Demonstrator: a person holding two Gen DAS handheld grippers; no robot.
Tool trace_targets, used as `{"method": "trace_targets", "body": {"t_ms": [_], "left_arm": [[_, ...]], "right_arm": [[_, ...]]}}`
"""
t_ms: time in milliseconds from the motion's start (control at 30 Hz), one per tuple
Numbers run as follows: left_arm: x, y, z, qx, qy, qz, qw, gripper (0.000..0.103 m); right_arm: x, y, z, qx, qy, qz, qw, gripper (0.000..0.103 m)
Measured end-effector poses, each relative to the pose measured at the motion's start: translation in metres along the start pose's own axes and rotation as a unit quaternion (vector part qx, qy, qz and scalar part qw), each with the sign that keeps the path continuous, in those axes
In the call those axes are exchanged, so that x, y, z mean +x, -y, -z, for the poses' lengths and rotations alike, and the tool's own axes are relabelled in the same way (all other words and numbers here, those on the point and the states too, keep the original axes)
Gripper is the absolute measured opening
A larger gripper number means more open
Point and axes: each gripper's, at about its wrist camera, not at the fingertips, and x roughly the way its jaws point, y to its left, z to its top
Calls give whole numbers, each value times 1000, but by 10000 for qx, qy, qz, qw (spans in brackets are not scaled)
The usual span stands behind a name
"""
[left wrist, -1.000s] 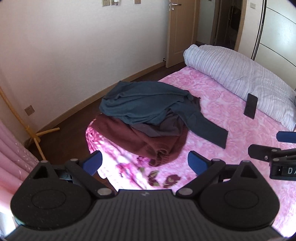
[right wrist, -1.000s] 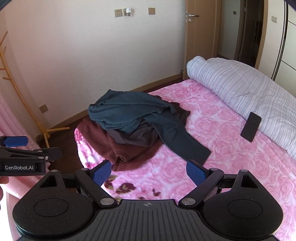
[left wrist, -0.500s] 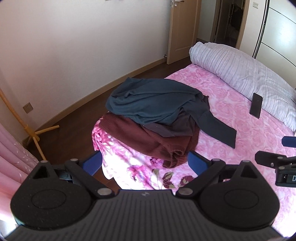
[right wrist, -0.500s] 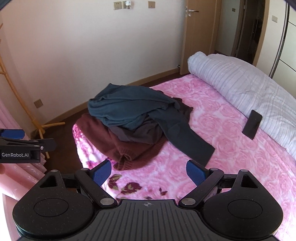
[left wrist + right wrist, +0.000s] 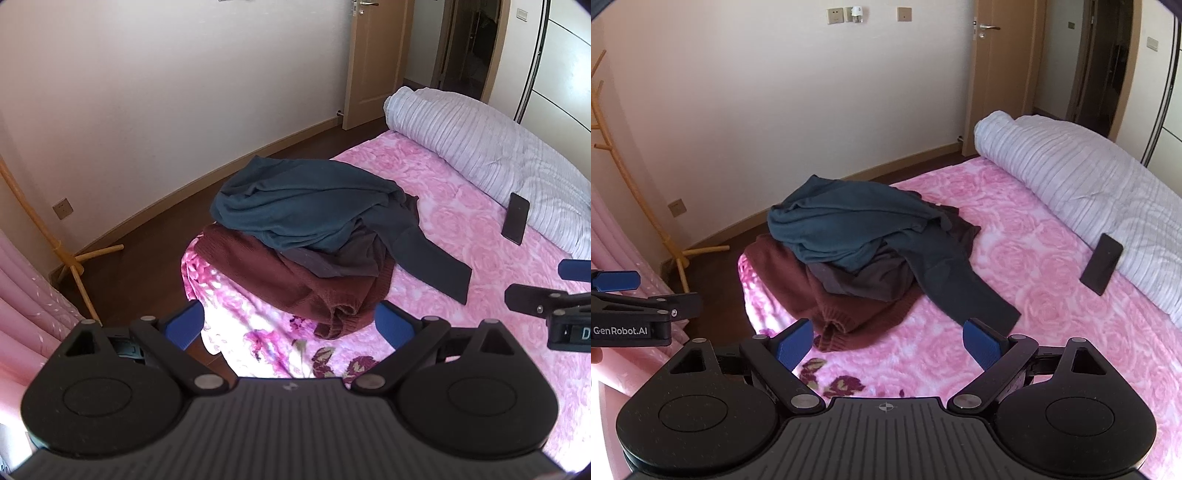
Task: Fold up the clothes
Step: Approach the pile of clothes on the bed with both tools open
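Observation:
A heap of clothes lies on the near corner of the pink floral bed (image 5: 480, 206) (image 5: 1027, 236). On top is a teal sweater (image 5: 306, 199) (image 5: 846, 229), one sleeve trailing right. Under it sit a dark grey garment (image 5: 343, 258) (image 5: 871, 277) and a maroon knit sweater (image 5: 280, 280) (image 5: 812, 291). My left gripper (image 5: 290, 326) is open, hovering short of the heap, nothing between its blue pads. My right gripper (image 5: 888, 343) is open too, above the sheet near the maroon hem. Each gripper shows at the edge of the other's view.
A rolled striped white quilt (image 5: 480, 147) (image 5: 1082, 173) lies along the bed's far side, with a black phone (image 5: 515, 223) (image 5: 1102, 264) leaning against it. A wooden coat stand (image 5: 59, 240) (image 5: 646, 206) and pink curtain (image 5: 26, 332) are at left. A door (image 5: 373, 59) stands behind.
Both grippers have drawn back and risen a little from the bed, so the heap looks farther off and more floor shows. Both stay open. The clothes have not moved.

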Motion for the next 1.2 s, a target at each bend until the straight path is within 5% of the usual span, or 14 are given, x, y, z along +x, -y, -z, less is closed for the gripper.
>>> {"method": "trace_targets", "body": {"t_ms": [1200], "left_arm": [[9, 0, -3, 64, -117, -47, 9999, 98]], "right_arm": [[11, 4, -6, -15, -114, -141, 9998, 91]]}}
